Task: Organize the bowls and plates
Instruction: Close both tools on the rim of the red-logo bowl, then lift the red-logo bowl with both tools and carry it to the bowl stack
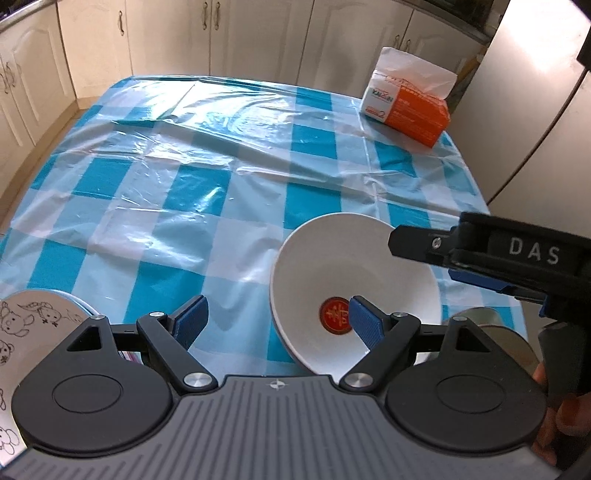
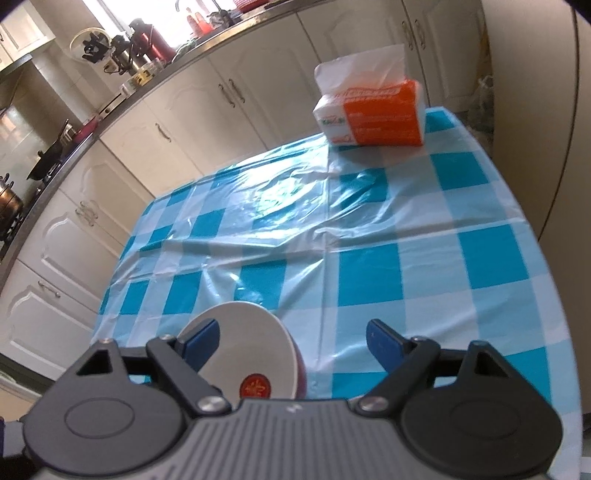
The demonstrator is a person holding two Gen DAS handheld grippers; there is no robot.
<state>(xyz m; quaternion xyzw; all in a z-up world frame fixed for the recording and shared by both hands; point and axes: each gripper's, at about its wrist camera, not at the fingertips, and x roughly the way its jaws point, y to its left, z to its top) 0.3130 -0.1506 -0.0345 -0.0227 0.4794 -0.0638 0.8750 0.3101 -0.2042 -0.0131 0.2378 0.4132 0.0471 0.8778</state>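
Table (image 1: 229, 155): covered by a blue-and-white checked plastic cloth, creased across the middle; cream kitchen cabinets (image 1: 177, 33) stand beyond its far edge.
Tissue pack (image 1: 406, 107): orange and white, a white tissue protruding from the top; sits at the far right corner of the table, well apart from the crockery.
White bowl (image 1: 351, 273): near the table's near edge, right of centre; tilted, the open side facing the left wrist camera; a red round emblem (image 1: 334, 317) marks the inside bottom; the outer wall shows red in the right wrist view (image 2: 301, 376).
Printed plate (image 1: 33, 317): white with line-drawn cartoon animals; at the near left edge of the table, partly hidden behind the left gripper body.
Metal dish (image 1: 487, 325): only a grey rim shows at the near right; type cannot be told.
Left gripper (image 1: 280, 321): jaws spread wide, nothing clamped; its right finger overlaps the bowl in view, contact cannot be told.
Right gripper (image 2: 291, 345): jaws wide, nothing clamped; the bowl rim lies between the fingers (image 2: 201, 343), nearer the left one.
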